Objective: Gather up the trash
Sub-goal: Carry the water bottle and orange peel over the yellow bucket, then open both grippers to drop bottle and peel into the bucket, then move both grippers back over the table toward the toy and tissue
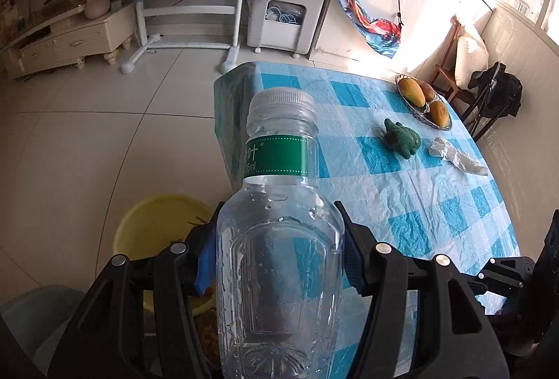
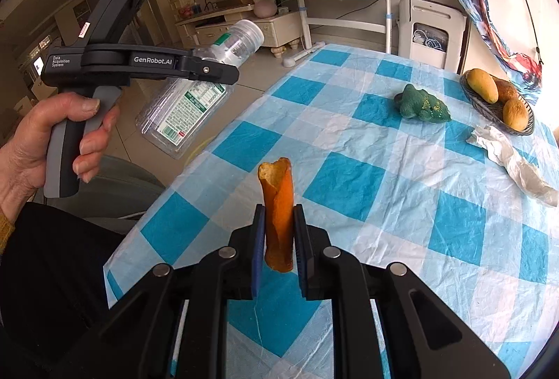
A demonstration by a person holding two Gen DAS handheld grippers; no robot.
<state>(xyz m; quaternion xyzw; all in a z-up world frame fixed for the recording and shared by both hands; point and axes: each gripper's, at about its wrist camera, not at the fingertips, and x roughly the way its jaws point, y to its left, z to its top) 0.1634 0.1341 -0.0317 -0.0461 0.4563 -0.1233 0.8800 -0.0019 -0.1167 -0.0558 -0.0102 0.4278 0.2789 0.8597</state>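
My left gripper (image 1: 277,208) is shut on a clear plastic bottle (image 1: 279,151) with a green label and white cap, held off the table's left edge above a yellow bin (image 1: 153,225) on the floor. In the right wrist view the same bottle (image 2: 195,95) hangs tilted in that gripper (image 2: 227,76), which a hand (image 2: 42,141) holds. My right gripper (image 2: 279,208) is shut on a curled orange peel (image 2: 277,190), lifted just above the blue checked tablecloth (image 2: 349,183). A crumpled white tissue (image 2: 513,162) lies on the table at the right.
A green plush toy (image 2: 422,104) and a wicker basket (image 2: 489,111) of mangoes sit at the far right of the table. The yellow bin holds orange scraps. A grey chair seat (image 2: 115,183) stands by the table's near left edge. Tiled floor, a blue desk and a white appliance lie beyond.
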